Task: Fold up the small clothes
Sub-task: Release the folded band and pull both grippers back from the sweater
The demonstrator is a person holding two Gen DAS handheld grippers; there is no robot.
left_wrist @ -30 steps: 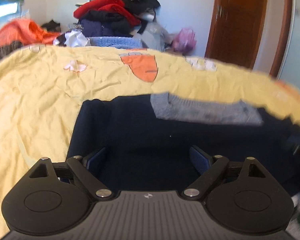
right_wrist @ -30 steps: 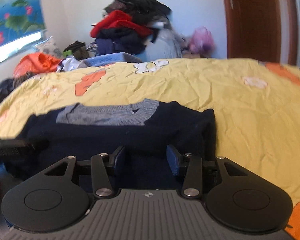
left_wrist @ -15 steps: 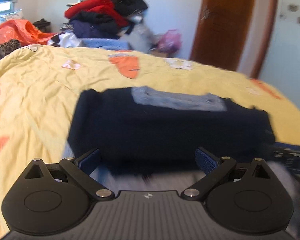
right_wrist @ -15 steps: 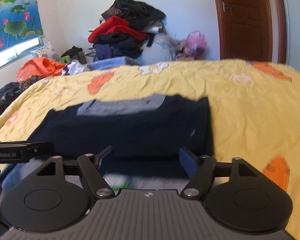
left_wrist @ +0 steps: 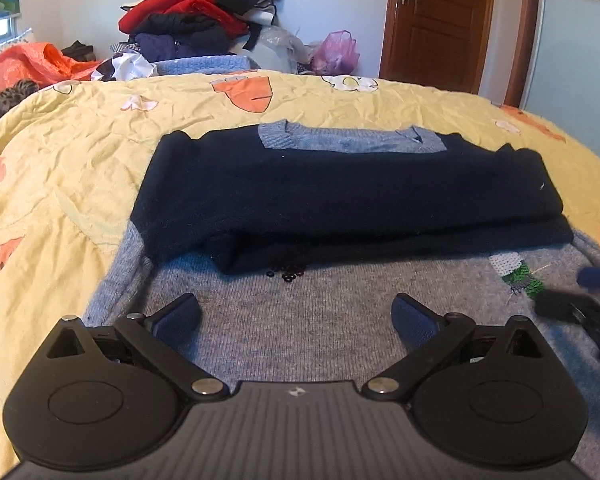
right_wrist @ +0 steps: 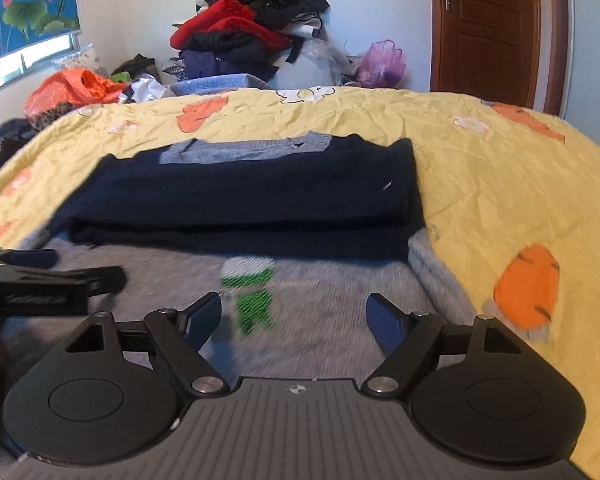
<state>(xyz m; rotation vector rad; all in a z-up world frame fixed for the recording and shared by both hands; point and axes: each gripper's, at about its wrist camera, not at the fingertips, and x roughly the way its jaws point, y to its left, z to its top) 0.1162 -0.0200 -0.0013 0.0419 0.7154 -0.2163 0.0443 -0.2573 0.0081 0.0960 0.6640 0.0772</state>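
Your left tongs [left_wrist: 296,316] stand wide apart with nothing between the blue pads, hanging just above the grey knit of the sweater [left_wrist: 324,320]. Your right tongs [right_wrist: 294,314] are also spread, a little less wide, and their jaws have just been opening; nothing is caught between them either, only the grey panel with its green and white motif [right_wrist: 252,296] showing below the gap, blurred.

The sweater lies on the bed [left_wrist: 60,168], on the yellow quilt with orange and white patches, close to the near edge where you stand. Its dark navy part [left_wrist: 340,192] is folded over in a thick band across the garment, and the grey part reaches from that band toward you. A grey-blue collar strip [left_wrist: 348,142] shows along the far side of the navy band. A few dark sequins [left_wrist: 288,274] sit on the grey knit just at the fold's near edge.

In the left wrist view your right tongs come in from the right edge over the grey knit; in the right wrist view your left tongs come in from the left edge.

Beyond the far edge of the bed a heap of clothes [right_wrist: 252,32] is piled against the wall, with a pink bag [right_wrist: 382,62] beside it and a brown door [right_wrist: 488,28] further right.
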